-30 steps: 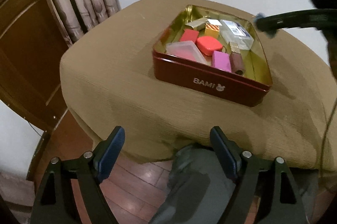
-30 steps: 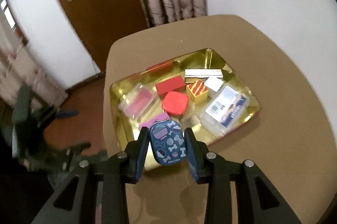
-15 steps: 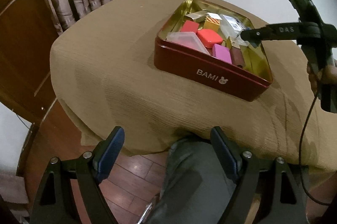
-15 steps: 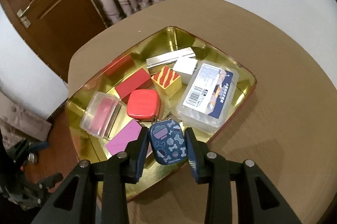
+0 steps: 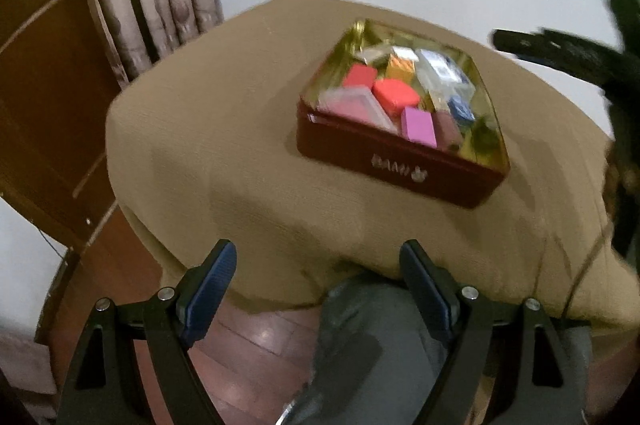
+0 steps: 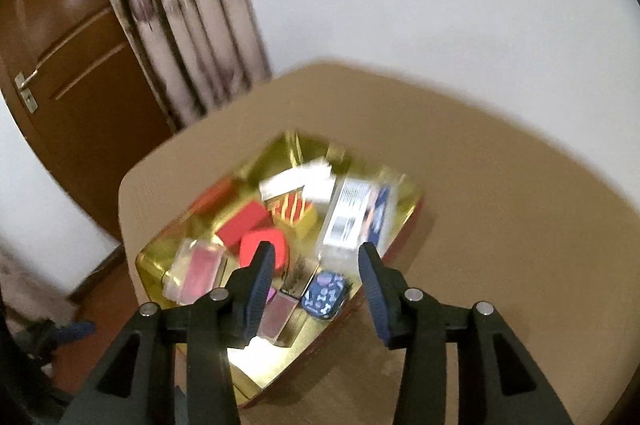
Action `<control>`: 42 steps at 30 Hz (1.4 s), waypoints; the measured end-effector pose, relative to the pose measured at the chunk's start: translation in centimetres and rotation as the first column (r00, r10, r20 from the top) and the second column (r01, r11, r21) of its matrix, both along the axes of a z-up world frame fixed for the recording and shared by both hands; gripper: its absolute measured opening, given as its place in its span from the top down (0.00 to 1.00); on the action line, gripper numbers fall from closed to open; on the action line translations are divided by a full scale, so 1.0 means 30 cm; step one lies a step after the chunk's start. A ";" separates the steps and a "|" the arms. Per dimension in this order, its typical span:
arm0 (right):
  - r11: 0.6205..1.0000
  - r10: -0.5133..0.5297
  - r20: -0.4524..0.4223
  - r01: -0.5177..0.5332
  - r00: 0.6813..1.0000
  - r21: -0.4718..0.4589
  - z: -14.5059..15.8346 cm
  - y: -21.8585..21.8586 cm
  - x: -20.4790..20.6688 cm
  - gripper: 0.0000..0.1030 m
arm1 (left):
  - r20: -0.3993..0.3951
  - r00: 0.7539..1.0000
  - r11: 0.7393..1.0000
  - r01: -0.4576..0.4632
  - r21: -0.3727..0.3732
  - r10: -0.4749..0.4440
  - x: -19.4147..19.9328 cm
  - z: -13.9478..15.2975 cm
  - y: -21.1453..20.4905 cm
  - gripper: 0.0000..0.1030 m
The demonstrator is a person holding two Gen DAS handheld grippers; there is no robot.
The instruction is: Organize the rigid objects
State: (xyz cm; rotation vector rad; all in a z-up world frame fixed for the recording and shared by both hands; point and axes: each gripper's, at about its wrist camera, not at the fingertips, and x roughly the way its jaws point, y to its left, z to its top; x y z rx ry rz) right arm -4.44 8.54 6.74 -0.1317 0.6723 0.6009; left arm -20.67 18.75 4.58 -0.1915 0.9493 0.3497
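Hovering my right claw (image 6: 316, 275) over the tin (image 6: 400, 185), jaws spread, nothing in them. Blue patterned case (image 6: 324, 293) lies in the tin just below and ahead of it, beside a maroon box (image 6: 278, 317). Looks light, stiff and slick; best pinched across its short sides. Red square box (image 6: 256, 245), clear pink case (image 6: 196, 273) and barcode pack (image 6: 352, 213) crowd close ahead, tin wall near. My left claw (image 5: 316, 285) is wide open, empty, off the bench (image 5: 224, 129) edge, tin well ahead of it.
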 end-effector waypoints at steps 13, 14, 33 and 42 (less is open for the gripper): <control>0.930 -0.352 0.413 0.362 0.840 0.057 0.021 0.091 -0.415 0.20 | 0.281 0.953 0.983 0.065 0.170 -0.112 0.109 0.135 0.079 0.22; 0.915 -0.387 0.422 0.399 0.820 0.063 0.018 0.095 -0.427 0.20 | 0.294 0.948 0.979 0.070 0.189 -0.125 0.118 0.135 0.071 0.22; 0.844 -0.512 0.377 0.532 0.772 0.058 -0.021 0.117 -0.426 0.20 | 0.280 0.930 0.963 0.189 0.190 -0.238 0.180 0.096 0.030 0.22; 0.846 -0.507 0.387 0.531 0.770 0.052 -0.022 0.138 -0.436 0.20 | 0.294 0.924 0.961 0.190 0.202 -0.245 0.173 0.105 0.029 0.16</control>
